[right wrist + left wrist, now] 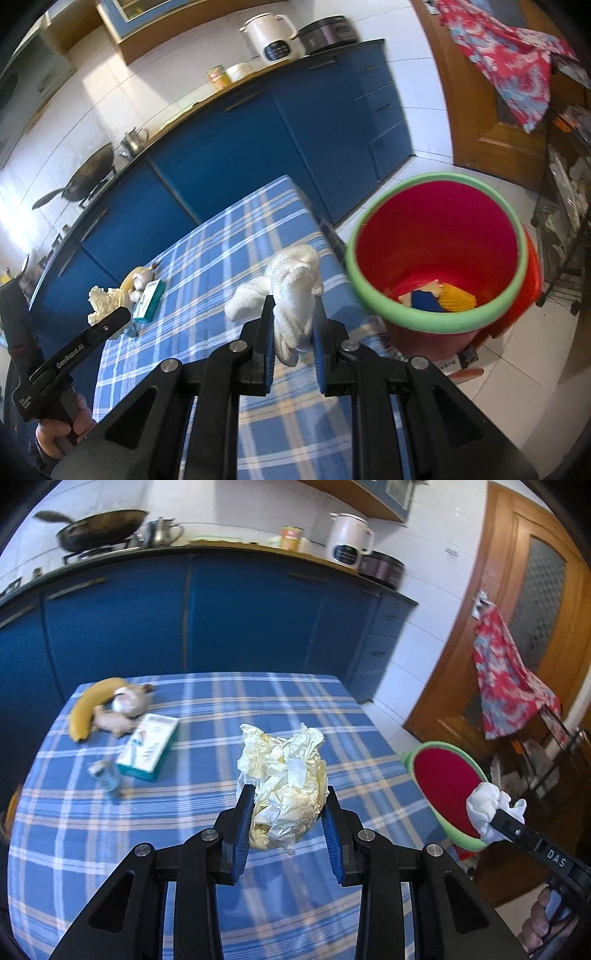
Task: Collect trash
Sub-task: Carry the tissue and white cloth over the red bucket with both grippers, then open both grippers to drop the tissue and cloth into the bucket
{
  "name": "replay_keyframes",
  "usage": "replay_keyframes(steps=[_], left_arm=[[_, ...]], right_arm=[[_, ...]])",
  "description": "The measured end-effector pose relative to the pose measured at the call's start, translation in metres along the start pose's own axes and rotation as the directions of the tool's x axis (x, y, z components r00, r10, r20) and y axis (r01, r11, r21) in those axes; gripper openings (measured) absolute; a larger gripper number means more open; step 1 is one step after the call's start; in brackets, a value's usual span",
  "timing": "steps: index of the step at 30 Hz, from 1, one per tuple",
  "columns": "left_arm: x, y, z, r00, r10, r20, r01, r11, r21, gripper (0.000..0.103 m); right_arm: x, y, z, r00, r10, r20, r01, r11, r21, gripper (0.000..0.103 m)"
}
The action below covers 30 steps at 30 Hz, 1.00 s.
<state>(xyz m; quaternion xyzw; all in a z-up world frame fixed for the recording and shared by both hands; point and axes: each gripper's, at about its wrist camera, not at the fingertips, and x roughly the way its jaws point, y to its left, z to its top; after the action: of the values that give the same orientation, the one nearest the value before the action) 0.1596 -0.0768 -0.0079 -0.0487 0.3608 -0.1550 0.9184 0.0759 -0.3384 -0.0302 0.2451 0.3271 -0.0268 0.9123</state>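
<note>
Some scraps are already seen in the bin (436,251), while crumpled paper (284,786) is clamped in the left gripper (288,830) above the table (207,849) and a tissue (293,295) in the right gripper (293,332), neither dropped yet

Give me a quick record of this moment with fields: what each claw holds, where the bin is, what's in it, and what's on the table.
left claw: shut on crumpled yellowish paper, above the table
right claw: shut on white cloth wad, near the bin
bin: red, green rim, on the floor beside the table
bin contents: blue and yellow scraps
on table: banana, small box
</note>
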Motion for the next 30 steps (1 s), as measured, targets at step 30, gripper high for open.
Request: replay_keyframes(steps=[30], left_arm=[[0.082, -0.171, 0.006, 0.977, -0.166, -0.135, 0.196, 0.949, 0.246, 0.035]], right_arm=[[0.019, -0.141, 0.047, 0.989, -0.148, -0.016, 0.148, 0.979, 0.14, 0.026]])
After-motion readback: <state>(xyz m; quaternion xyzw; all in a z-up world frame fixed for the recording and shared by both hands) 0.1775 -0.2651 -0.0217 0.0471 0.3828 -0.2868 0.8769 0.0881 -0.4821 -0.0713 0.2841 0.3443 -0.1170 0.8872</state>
